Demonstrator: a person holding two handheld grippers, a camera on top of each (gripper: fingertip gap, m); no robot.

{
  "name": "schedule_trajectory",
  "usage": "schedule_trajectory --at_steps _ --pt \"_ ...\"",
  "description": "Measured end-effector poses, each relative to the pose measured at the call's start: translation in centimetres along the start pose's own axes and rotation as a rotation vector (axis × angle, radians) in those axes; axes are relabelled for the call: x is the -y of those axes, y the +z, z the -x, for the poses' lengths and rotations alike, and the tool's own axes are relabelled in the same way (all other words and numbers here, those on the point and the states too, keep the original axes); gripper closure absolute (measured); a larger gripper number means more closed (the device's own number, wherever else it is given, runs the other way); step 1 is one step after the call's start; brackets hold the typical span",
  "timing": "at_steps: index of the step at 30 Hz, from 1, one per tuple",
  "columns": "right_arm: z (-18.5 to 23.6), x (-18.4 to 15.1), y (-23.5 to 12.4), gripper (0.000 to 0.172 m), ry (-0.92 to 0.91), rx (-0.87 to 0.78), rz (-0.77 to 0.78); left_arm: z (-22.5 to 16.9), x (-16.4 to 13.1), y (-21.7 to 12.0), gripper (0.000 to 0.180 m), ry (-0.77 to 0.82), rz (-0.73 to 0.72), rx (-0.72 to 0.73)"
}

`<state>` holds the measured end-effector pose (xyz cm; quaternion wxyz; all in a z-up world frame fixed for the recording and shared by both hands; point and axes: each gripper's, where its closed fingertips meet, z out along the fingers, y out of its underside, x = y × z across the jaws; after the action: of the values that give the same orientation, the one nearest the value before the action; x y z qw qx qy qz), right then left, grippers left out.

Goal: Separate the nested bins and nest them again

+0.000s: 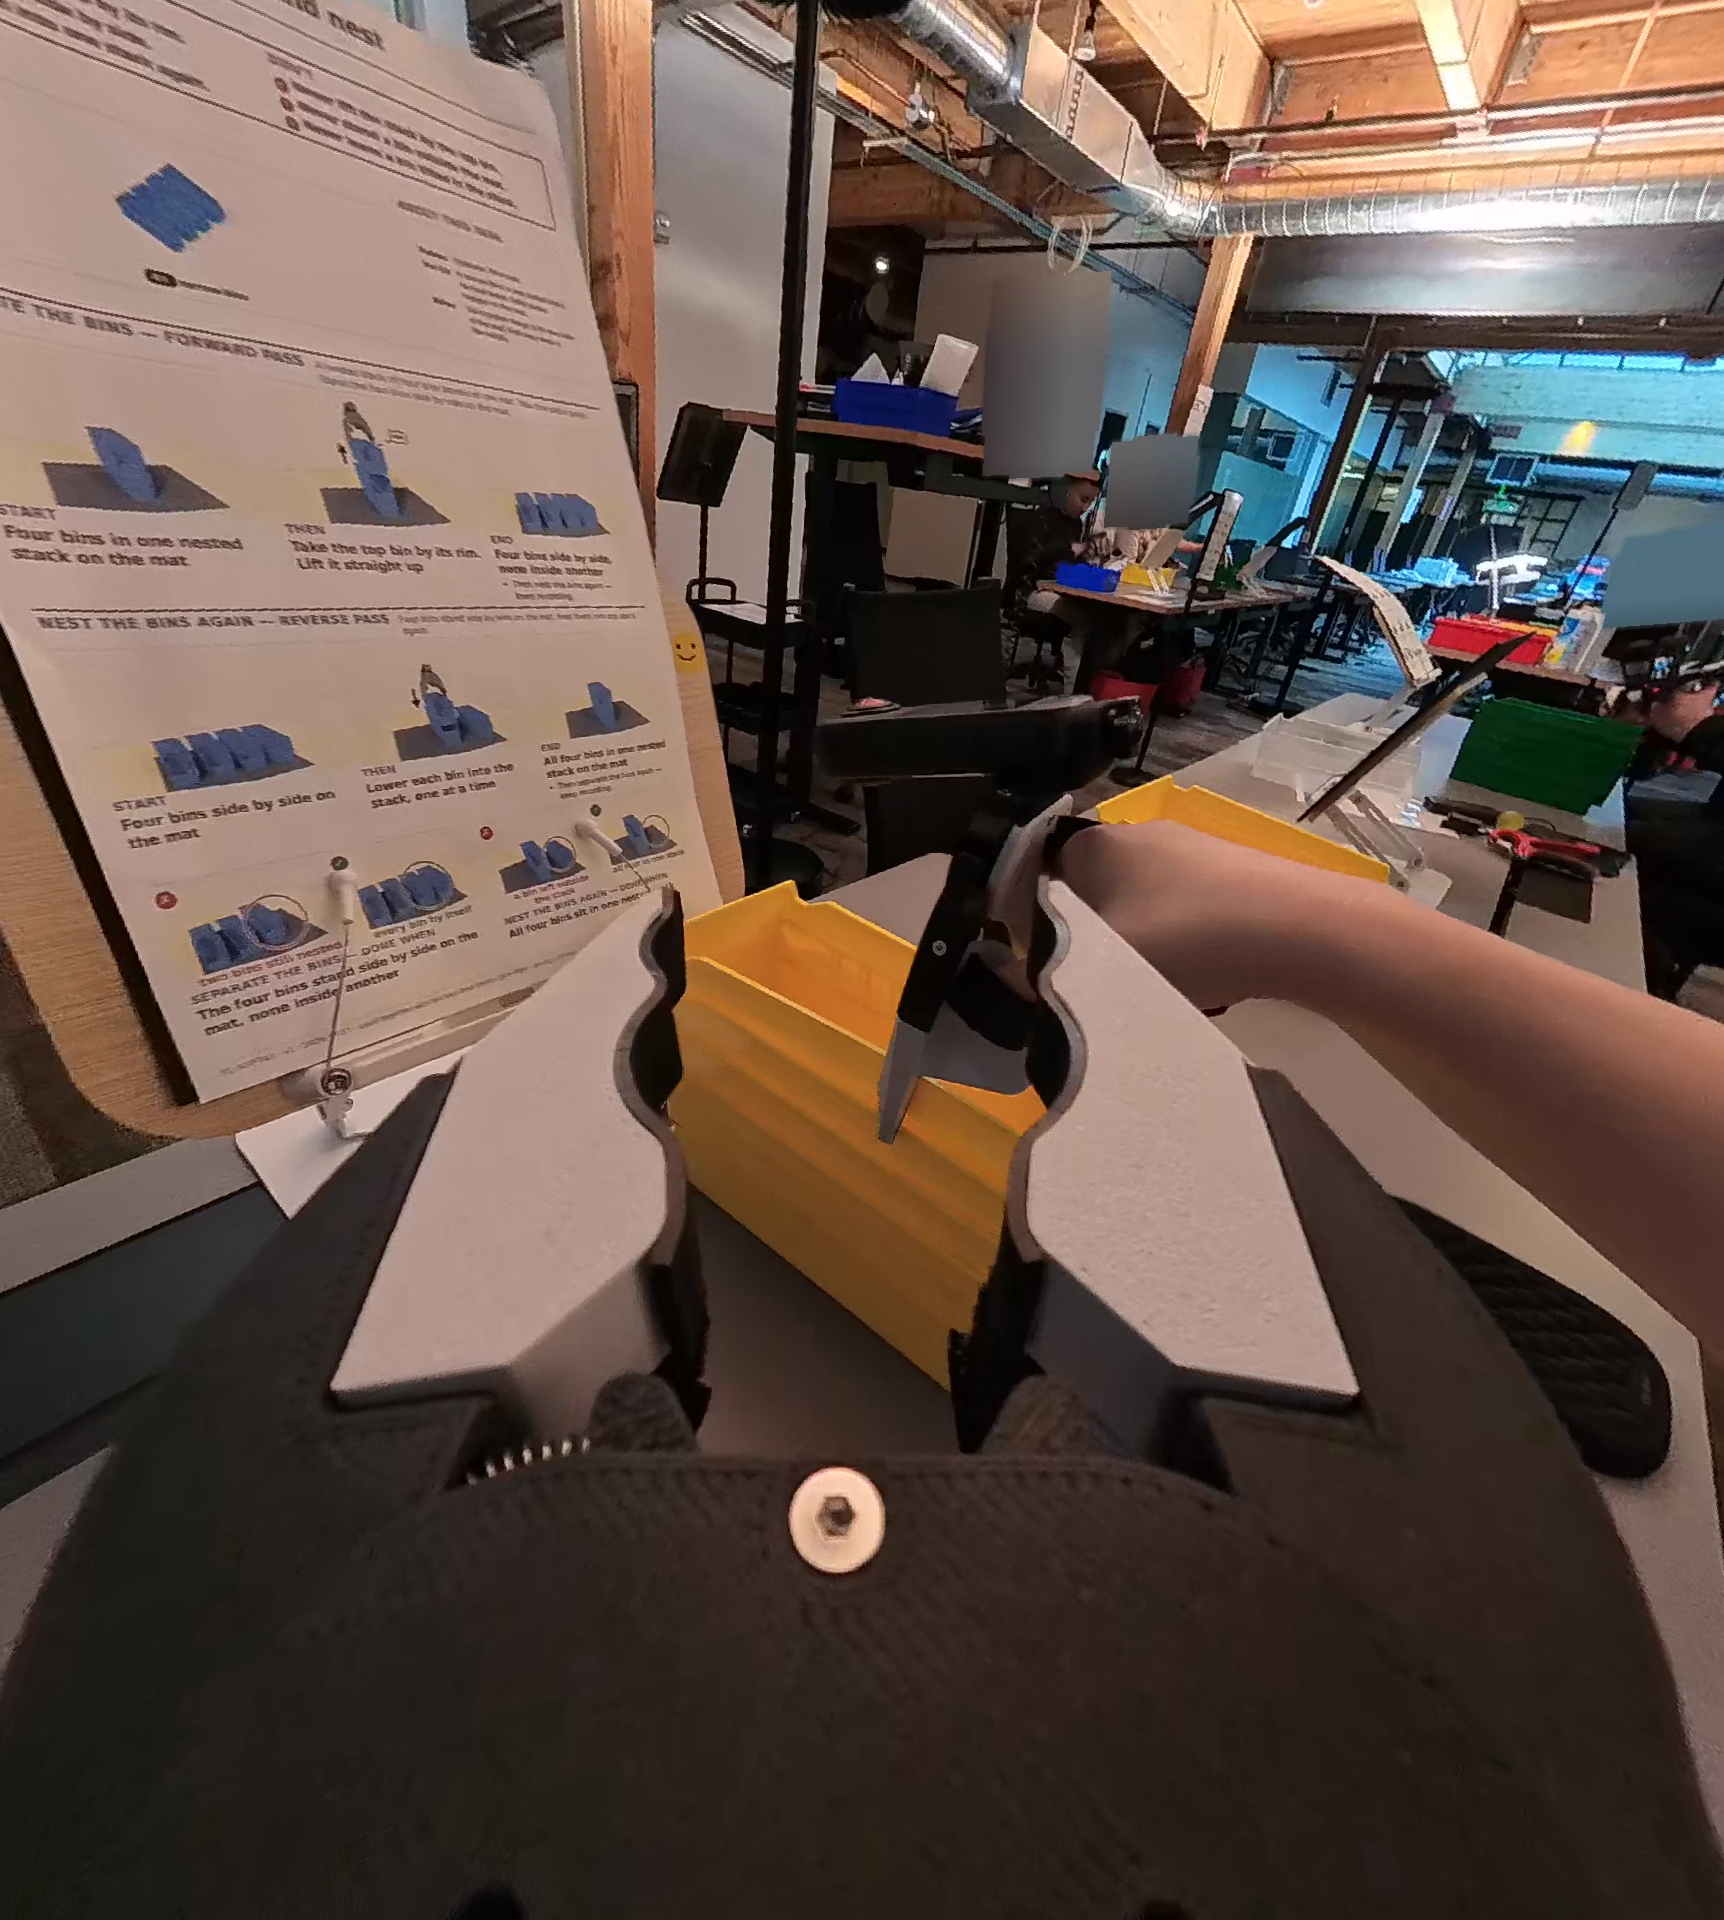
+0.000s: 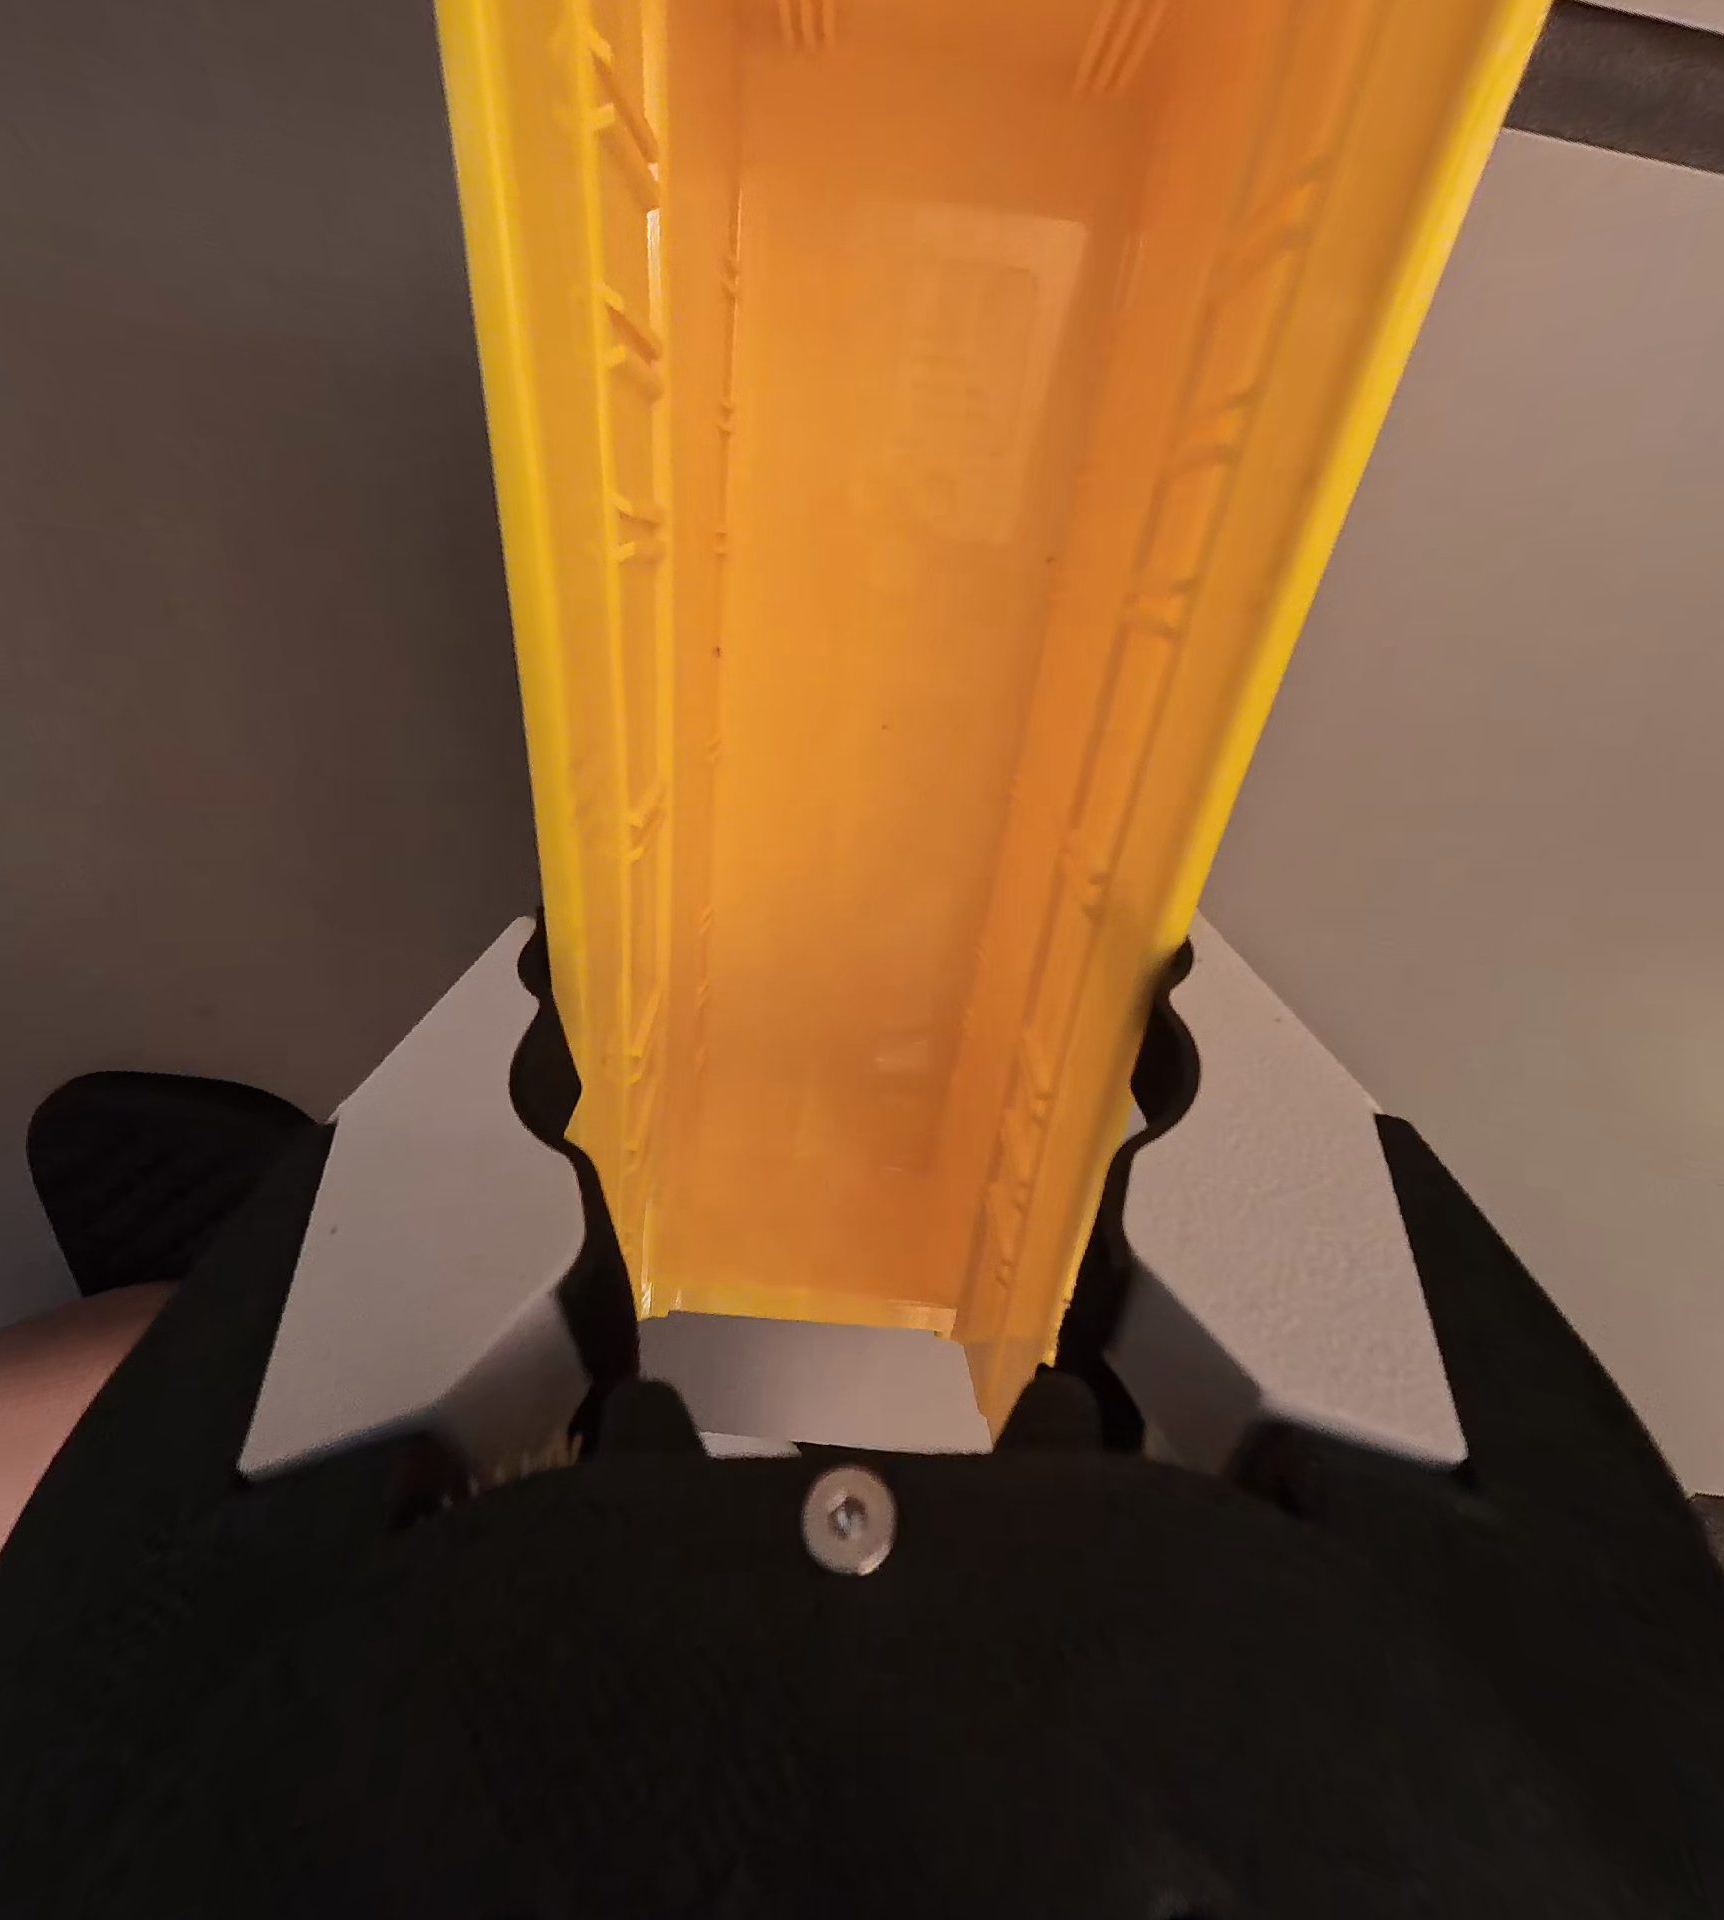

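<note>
Gripping the top yellow bin [image 2: 920, 644] across its width, the right gripper [image 2: 853, 1039] has its jaws spread wide, with both dark pads [image 2: 546, 1049] pressed on the outer faces of the two long side rims near one end, probably so the bin can come straight up without tipping. From the left wrist view that same gripper [image 1: 951, 1049] reaches down from above into the stack of yellow bins [image 1: 816, 1101], which sits on the grey table [image 1: 1357, 1122] just ahead of the left gripper [image 1: 853, 1049]. Left jaws are partly open with nothing held; the stack's near end shows in the gap beyond the tips, and neither pad [image 1: 660, 997] touches it. My read: it's positioned to steady the lower bins while the top one is pulled. How many bins are nested, can't tell. Another yellow bin [image 1: 1242, 831] sits farther back on the table, apart from the stack. A printed instruction sheet [image 1: 297, 520] on a stand is left of the stack.
</note>
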<state>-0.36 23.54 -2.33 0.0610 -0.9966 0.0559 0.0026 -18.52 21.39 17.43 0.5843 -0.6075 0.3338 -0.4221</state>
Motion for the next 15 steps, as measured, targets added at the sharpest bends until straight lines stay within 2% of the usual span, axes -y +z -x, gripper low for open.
schedule_trajectory --at_steps 15 --pt "-0.01 -0.36 -0.24 0.06 0.002 0.006 0.024 -0.24 -0.34 0.37 0.116 -0.004 0.019 -0.004"
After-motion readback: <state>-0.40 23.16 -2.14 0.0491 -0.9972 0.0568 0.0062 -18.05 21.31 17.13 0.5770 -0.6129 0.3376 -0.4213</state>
